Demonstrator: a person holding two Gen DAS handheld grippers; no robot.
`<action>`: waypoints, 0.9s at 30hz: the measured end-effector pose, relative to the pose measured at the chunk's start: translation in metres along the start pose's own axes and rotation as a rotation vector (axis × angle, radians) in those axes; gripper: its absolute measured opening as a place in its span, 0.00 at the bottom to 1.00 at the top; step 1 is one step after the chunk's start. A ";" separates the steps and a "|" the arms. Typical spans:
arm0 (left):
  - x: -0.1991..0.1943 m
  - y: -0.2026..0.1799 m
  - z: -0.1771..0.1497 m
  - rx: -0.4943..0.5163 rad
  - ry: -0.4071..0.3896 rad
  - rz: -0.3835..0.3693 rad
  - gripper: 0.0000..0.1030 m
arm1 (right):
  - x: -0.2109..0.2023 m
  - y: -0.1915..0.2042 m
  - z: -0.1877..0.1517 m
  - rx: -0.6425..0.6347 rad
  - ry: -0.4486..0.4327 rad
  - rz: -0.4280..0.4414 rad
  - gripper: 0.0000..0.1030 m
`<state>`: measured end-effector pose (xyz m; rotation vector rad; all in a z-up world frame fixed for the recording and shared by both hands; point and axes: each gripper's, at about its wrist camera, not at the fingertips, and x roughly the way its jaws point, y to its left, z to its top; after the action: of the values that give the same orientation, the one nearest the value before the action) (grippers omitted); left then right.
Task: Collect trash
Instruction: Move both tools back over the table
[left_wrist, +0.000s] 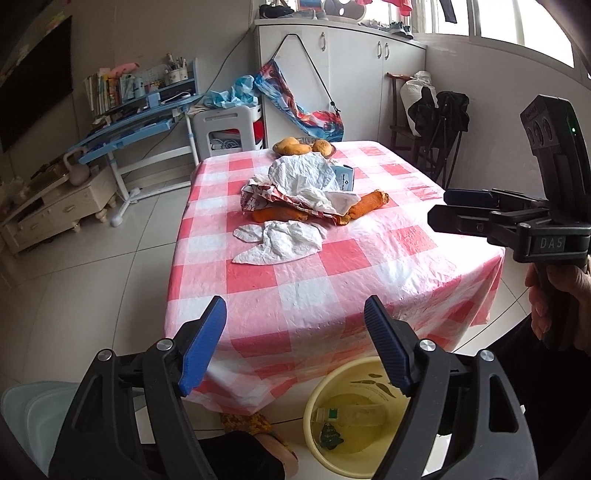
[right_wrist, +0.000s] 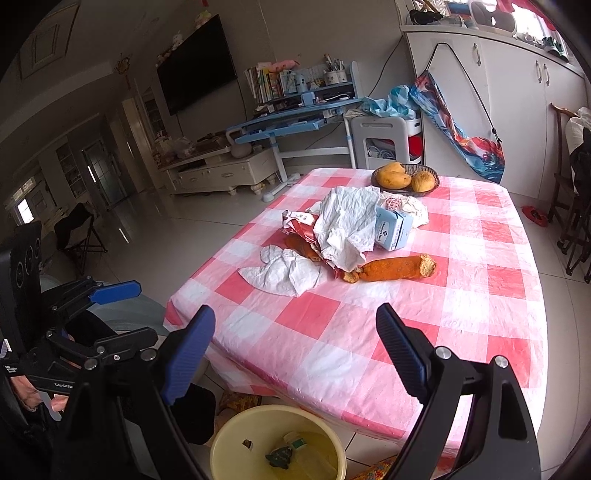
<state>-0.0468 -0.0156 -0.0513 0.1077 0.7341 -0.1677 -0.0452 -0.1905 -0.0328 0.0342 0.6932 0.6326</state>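
On the red-and-white checked tablecloth (left_wrist: 332, 288) (right_wrist: 461, 295) lies a pile of trash: crumpled white paper (left_wrist: 284, 242) (right_wrist: 288, 275), a larger white crumpled sheet (left_wrist: 310, 177) (right_wrist: 347, 225), red printed wrapper (left_wrist: 258, 194) (right_wrist: 299, 221), a blue-white tissue pack (left_wrist: 343, 177) (right_wrist: 393, 229) and orange bread sticks (left_wrist: 369, 205) (right_wrist: 395, 267). A yellow bin (left_wrist: 321, 402) (right_wrist: 236, 432) stands on the floor at the table's near edge, holding a bottle. My left gripper (left_wrist: 295, 347) is open and empty above the near edge. My right gripper (right_wrist: 295, 354) is open and empty too; it also shows in the left wrist view (left_wrist: 439, 208).
A basket of mangoes (left_wrist: 303, 147) (right_wrist: 404, 179) stands at the table's far end. Behind are a blue desk (left_wrist: 129, 125), a white stool (left_wrist: 229, 129), white cabinets (left_wrist: 351, 74) and a dark wooden chair (left_wrist: 432, 125). Tiled floor surrounds the table.
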 end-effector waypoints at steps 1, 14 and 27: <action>0.000 0.000 0.000 0.000 0.000 0.000 0.72 | 0.000 0.000 0.000 -0.001 0.001 0.001 0.83; 0.034 0.015 0.026 -0.051 0.053 0.047 0.72 | 0.029 -0.013 0.025 -0.136 0.112 -0.056 0.85; 0.133 0.038 0.056 -0.151 0.211 0.015 0.72 | 0.102 -0.063 0.048 -0.167 0.242 -0.100 0.85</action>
<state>0.0944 -0.0027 -0.0986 -0.0132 0.9534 -0.0866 0.0775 -0.1764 -0.0701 -0.2337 0.8676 0.6020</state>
